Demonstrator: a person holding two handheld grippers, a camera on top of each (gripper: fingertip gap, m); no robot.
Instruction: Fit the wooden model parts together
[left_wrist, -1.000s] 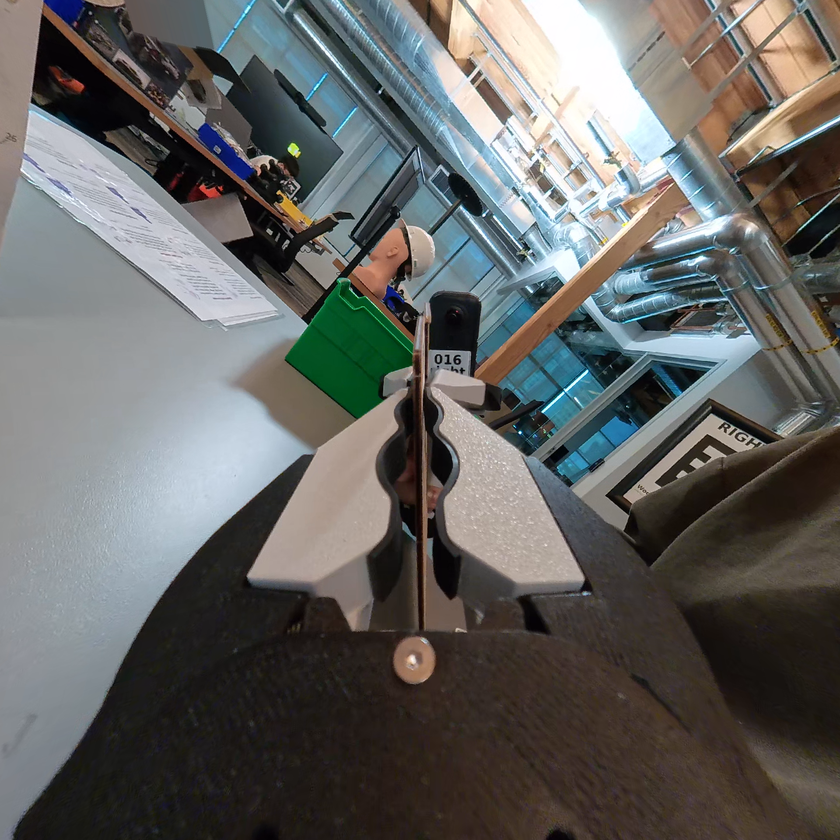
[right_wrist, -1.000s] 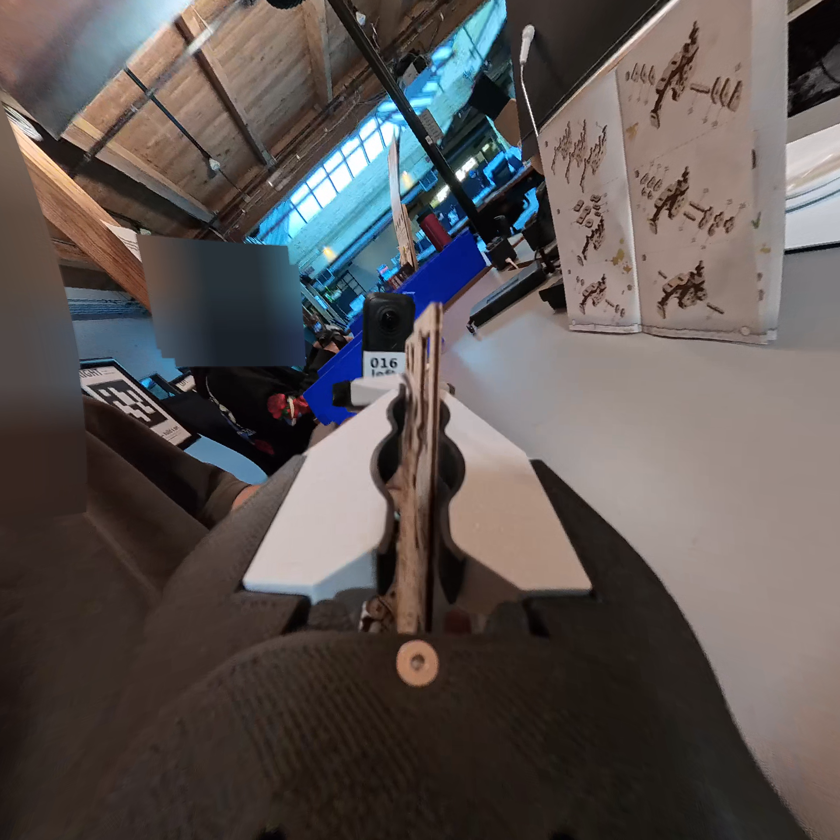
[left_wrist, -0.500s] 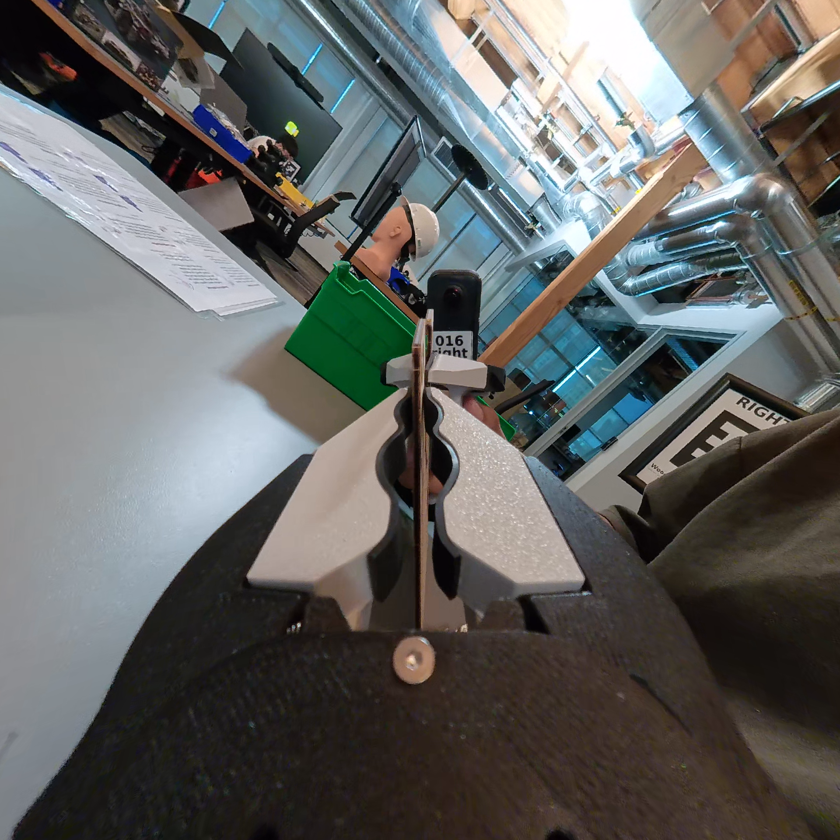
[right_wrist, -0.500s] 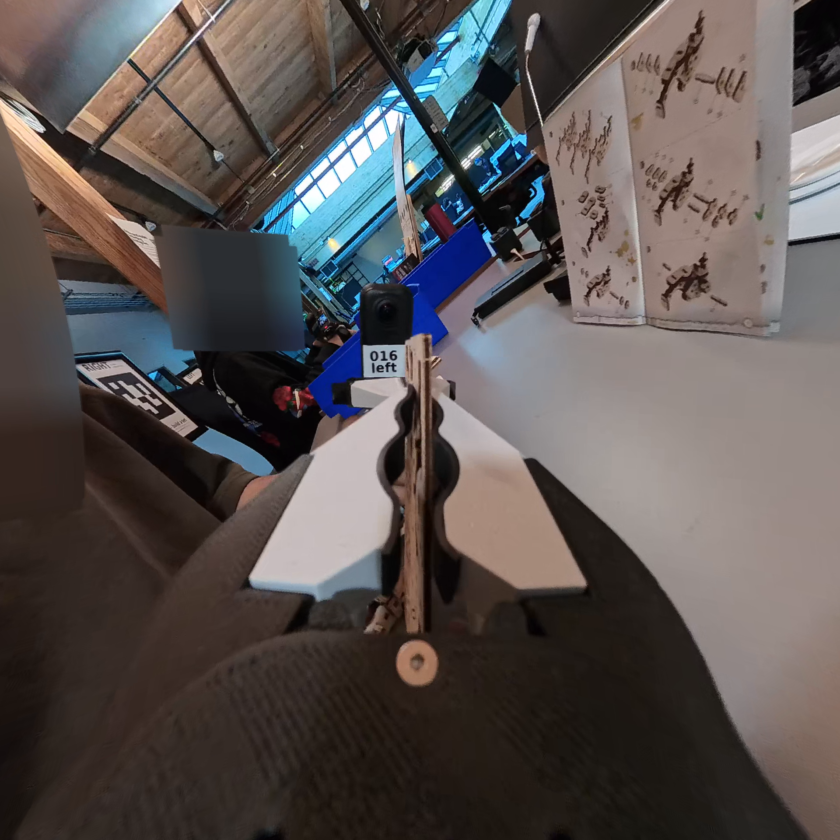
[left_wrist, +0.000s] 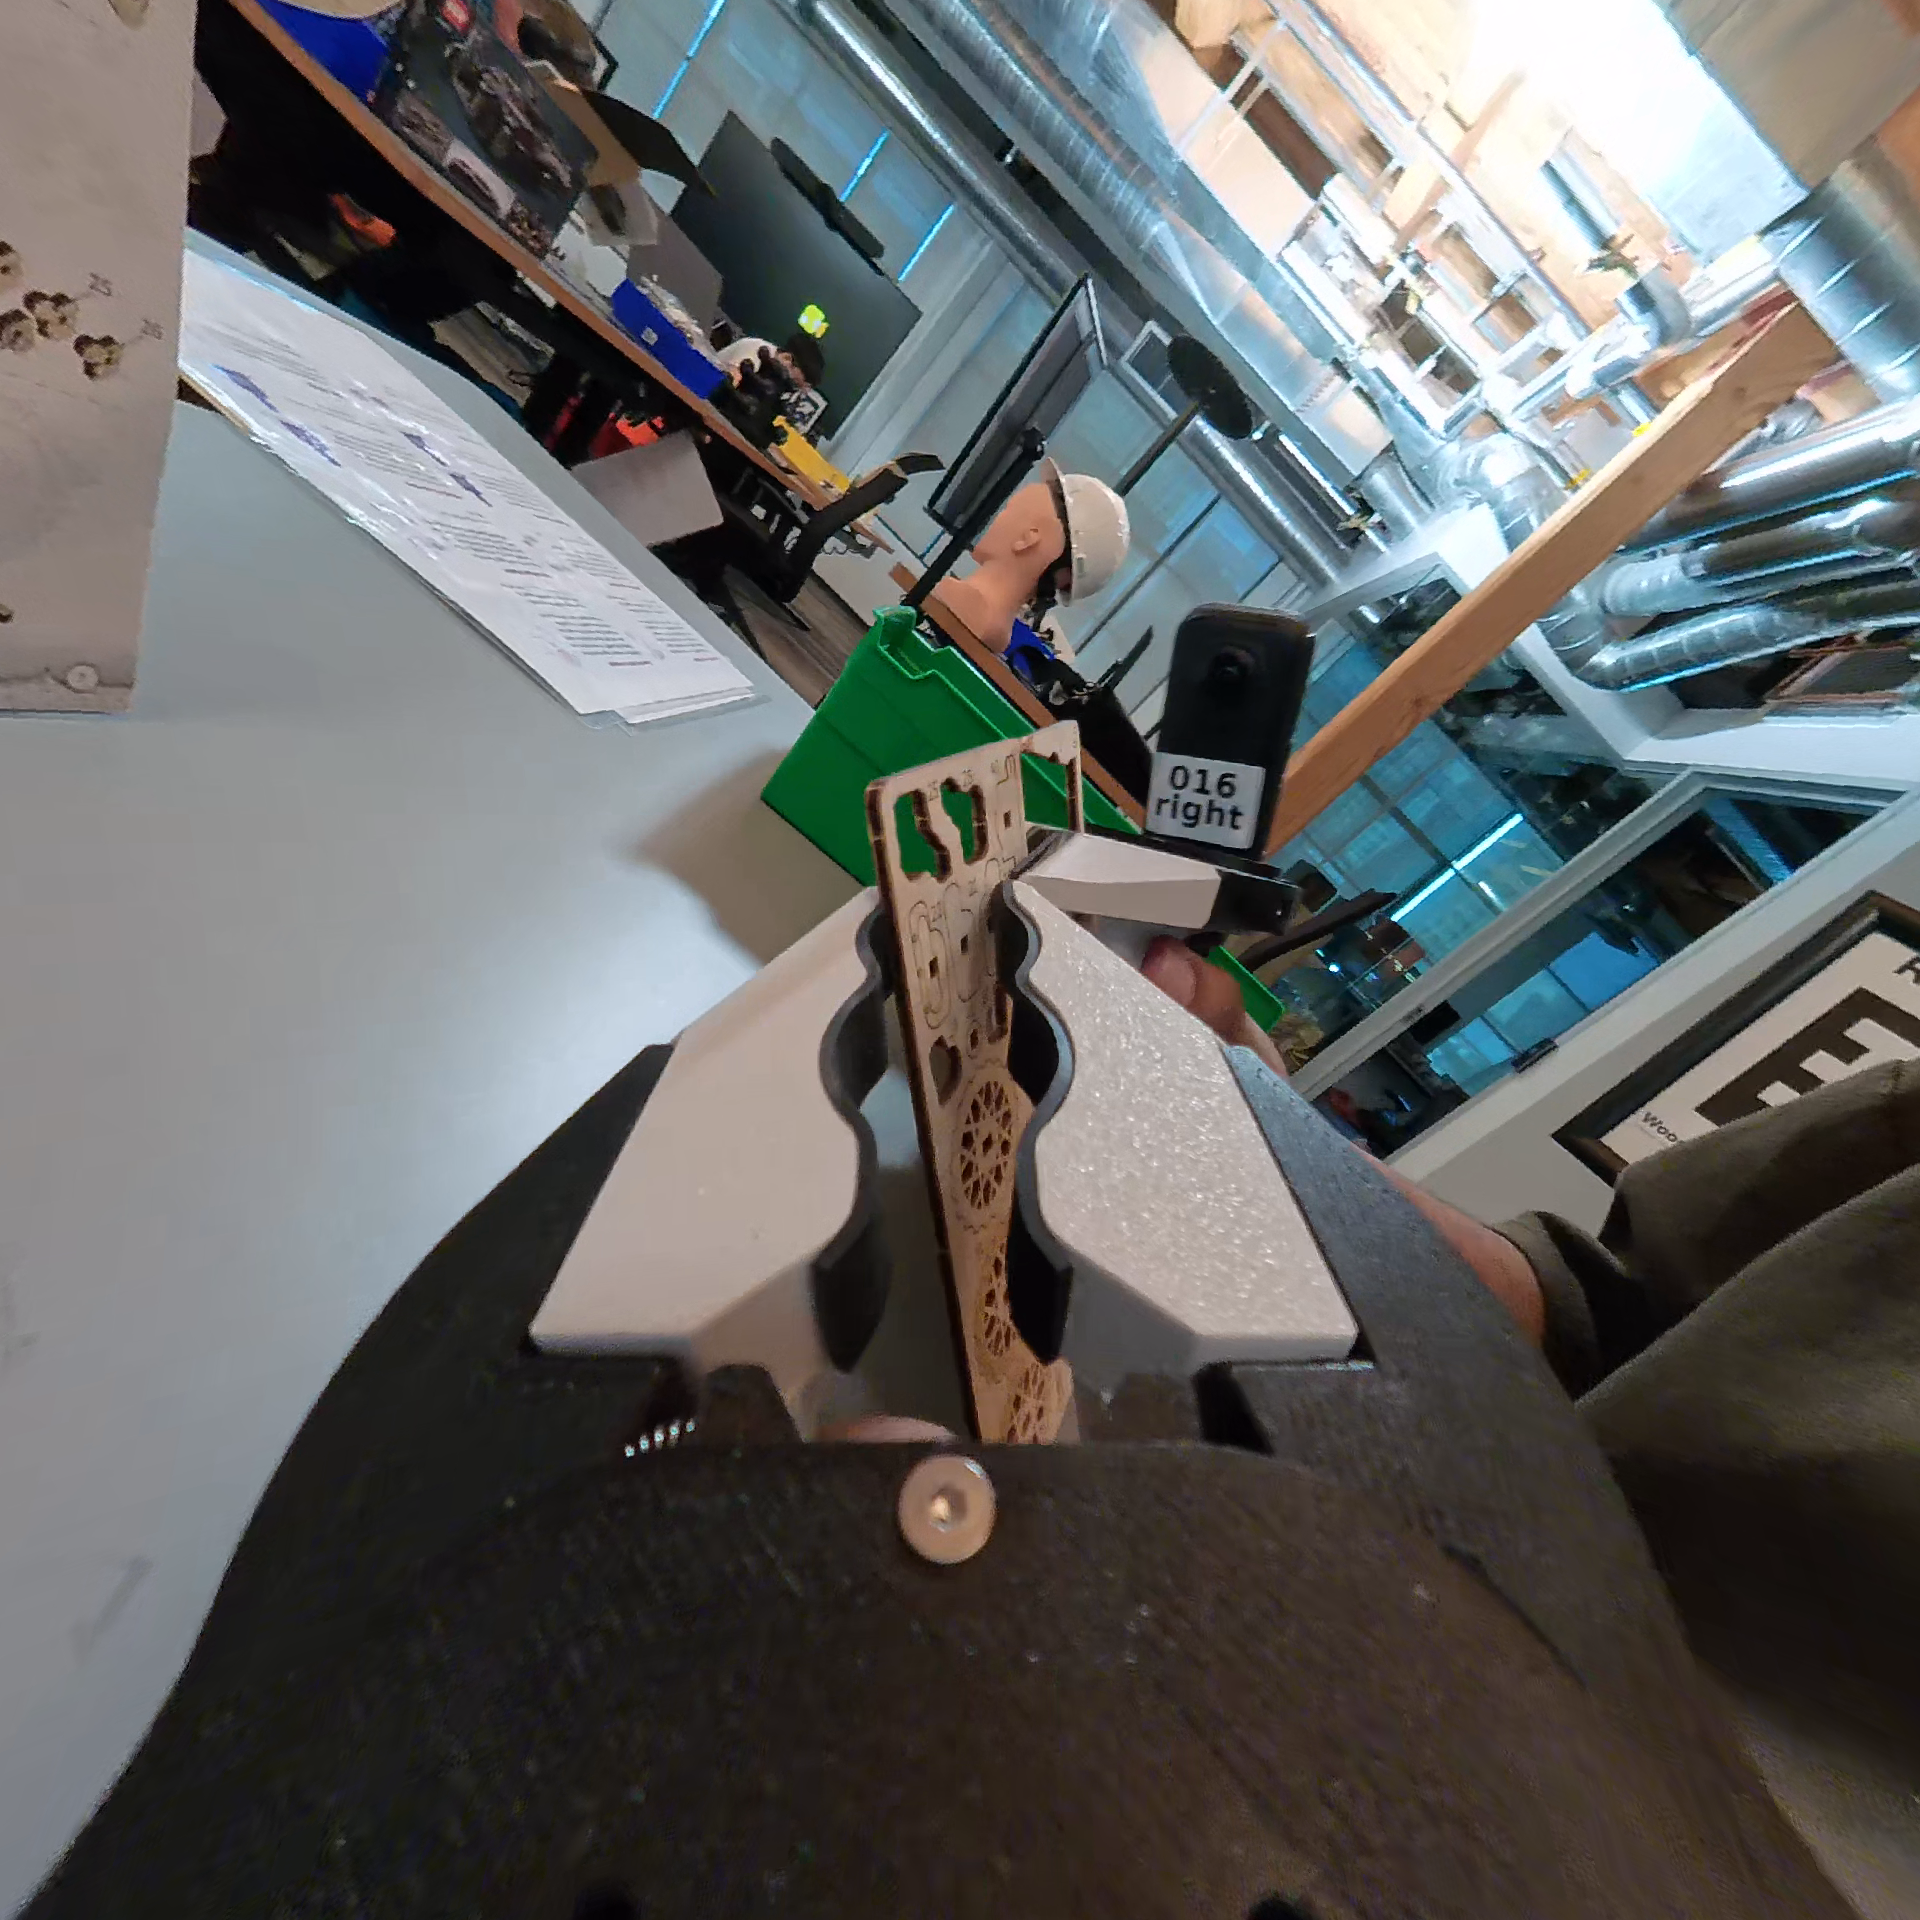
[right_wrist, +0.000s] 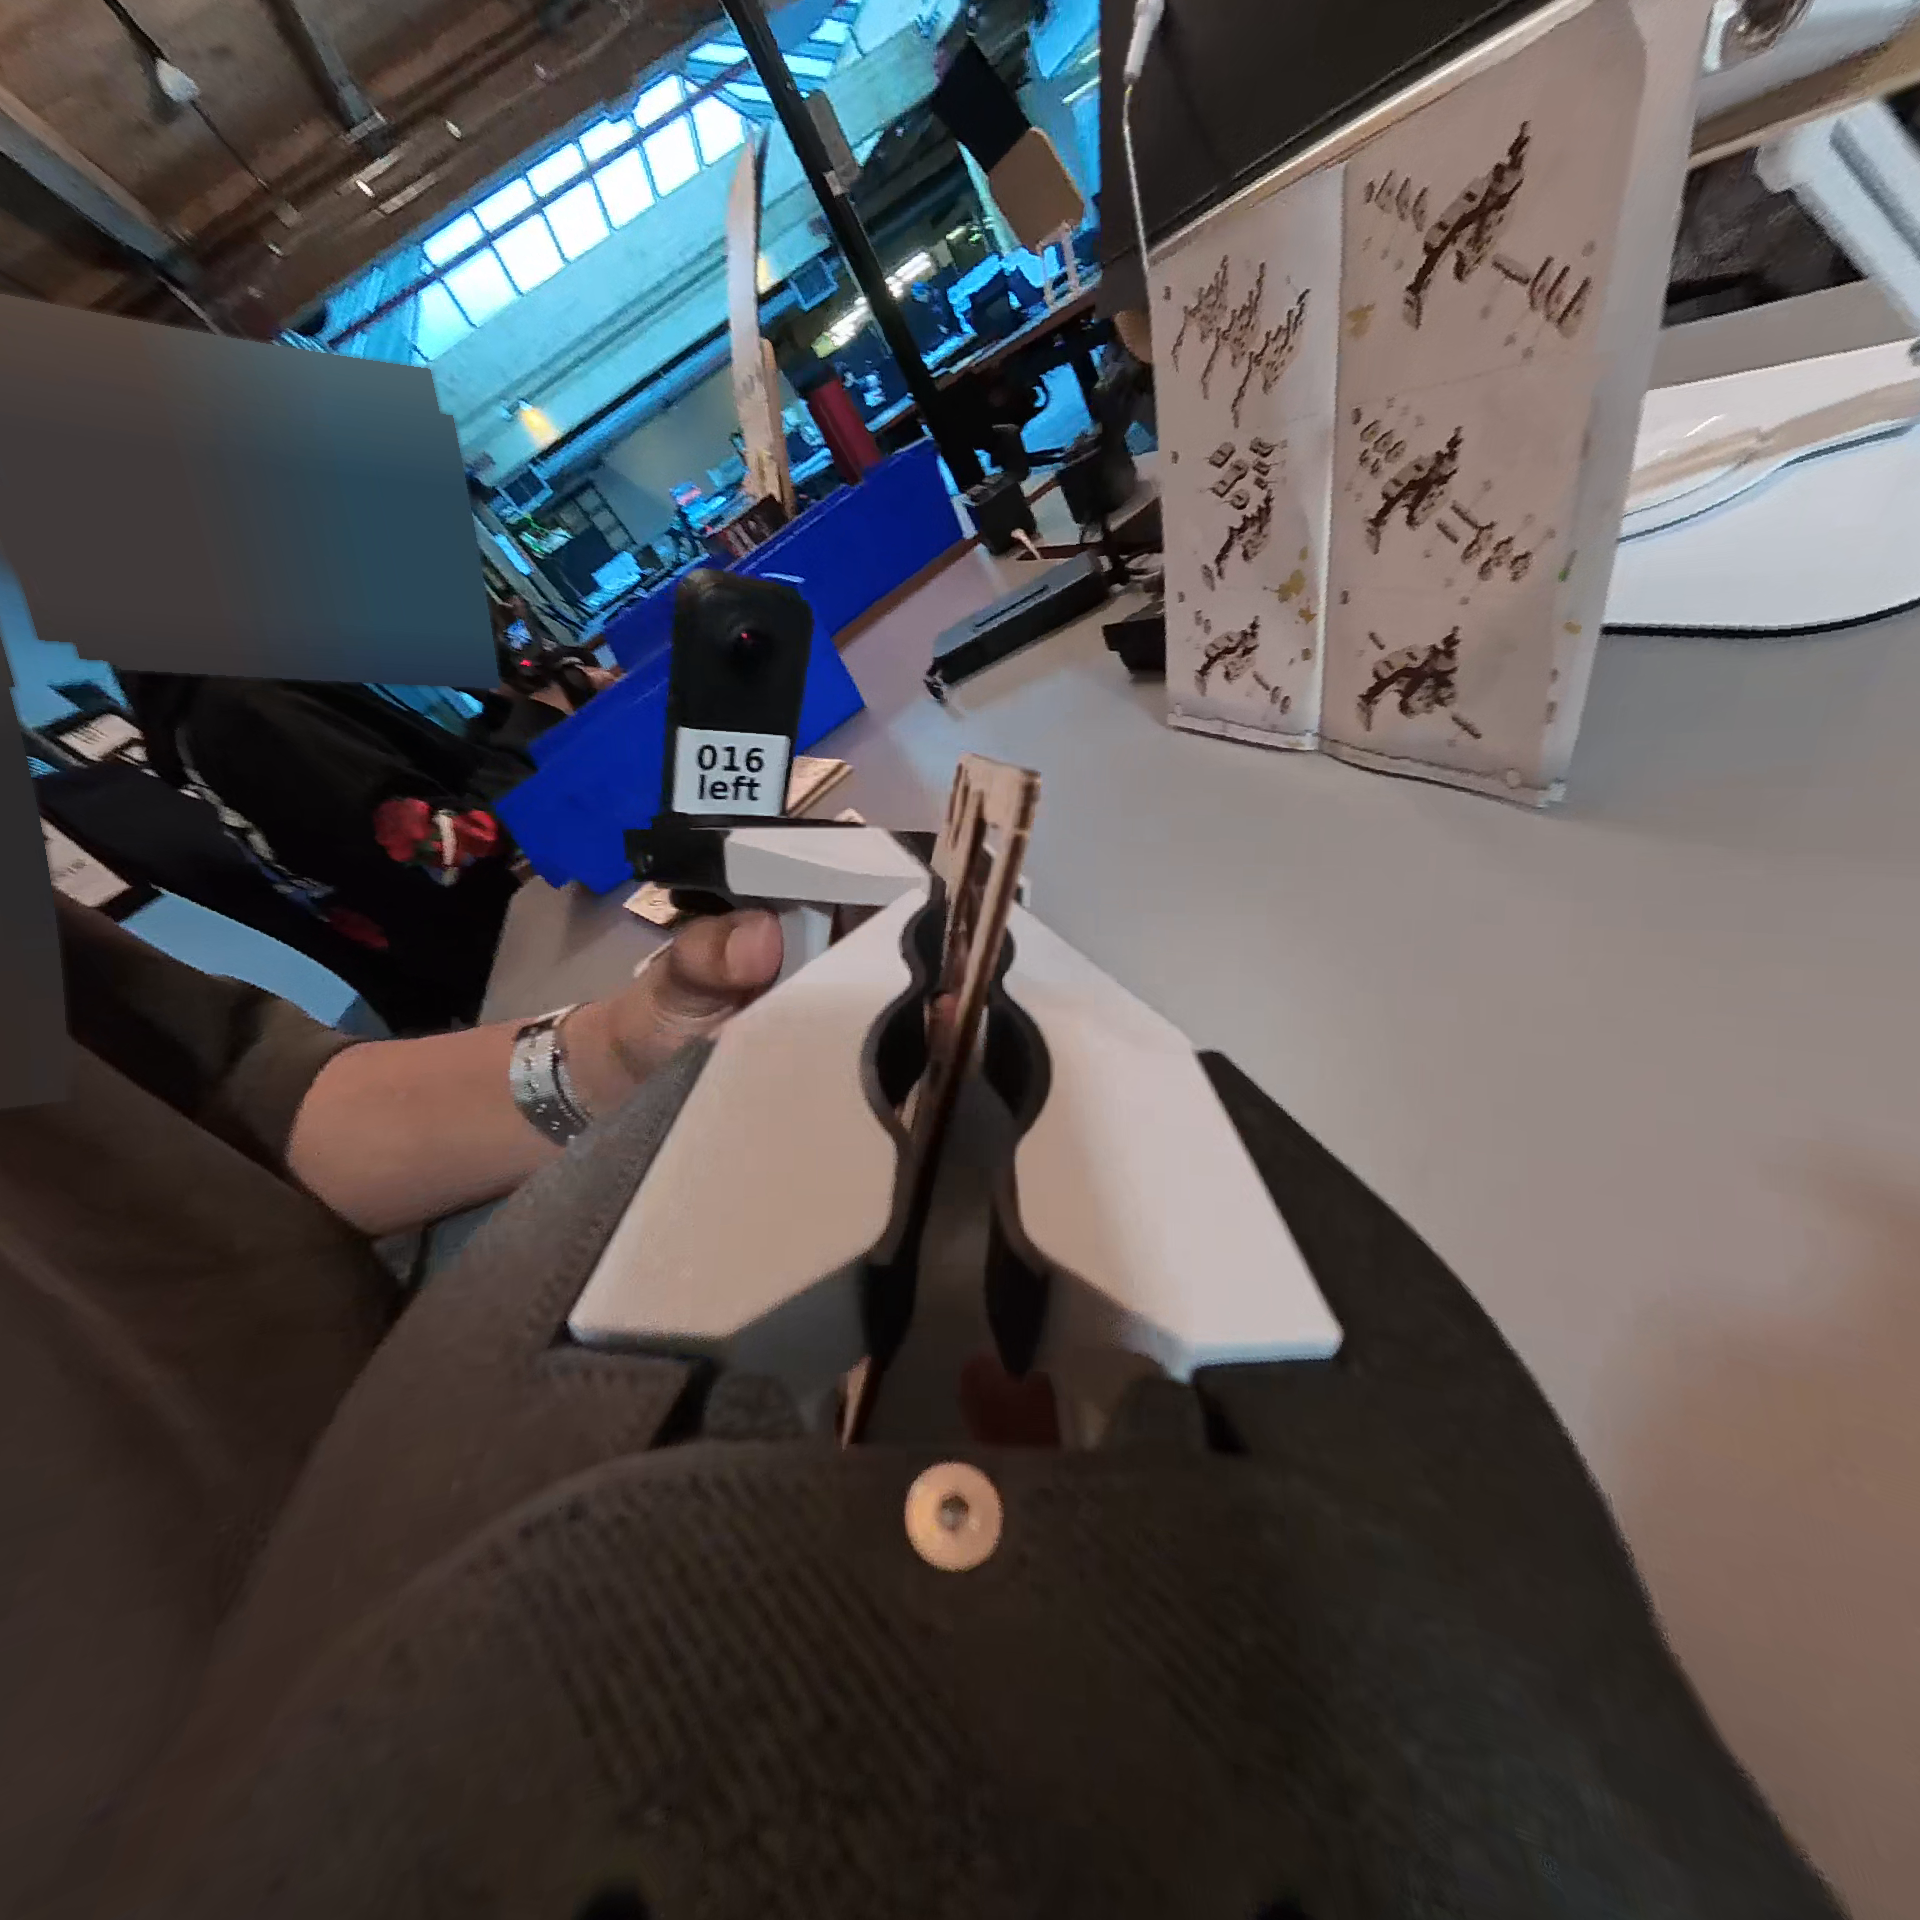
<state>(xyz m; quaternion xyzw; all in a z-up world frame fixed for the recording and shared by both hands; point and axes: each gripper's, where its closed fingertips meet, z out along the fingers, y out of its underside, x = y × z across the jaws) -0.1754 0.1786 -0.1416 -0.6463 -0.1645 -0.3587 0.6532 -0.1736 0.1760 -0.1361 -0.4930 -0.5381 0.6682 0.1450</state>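
Above the grey table (left_wrist: 312, 987), left gripper (left_wrist: 940, 1039) and right gripper (right_wrist: 961, 1039) both pinch one laser-cut wooden sheet (left_wrist: 971, 1039), slightly slack-looking; twisting apart could snap the thin plywood.

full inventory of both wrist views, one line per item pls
wooden sheet: 1, tan, laser-cut, between the fingers of both grippers
table: 1, grey, under both grippers
instruction board: 1, white with brown diagrams, standing on the table, right view
papers: a few sheets, white, flat on the table, left view
green bin: 1, beyond the table edge, left view
blue bin: 1, far side of the table, right view
mannequin head: 1, white hard hat, background
watch: 1, silver, on the wrist
left gripper: grey fingers, sheet between them
right gripper: white fingers, sheet between them
hand: 1, holding the left gripper
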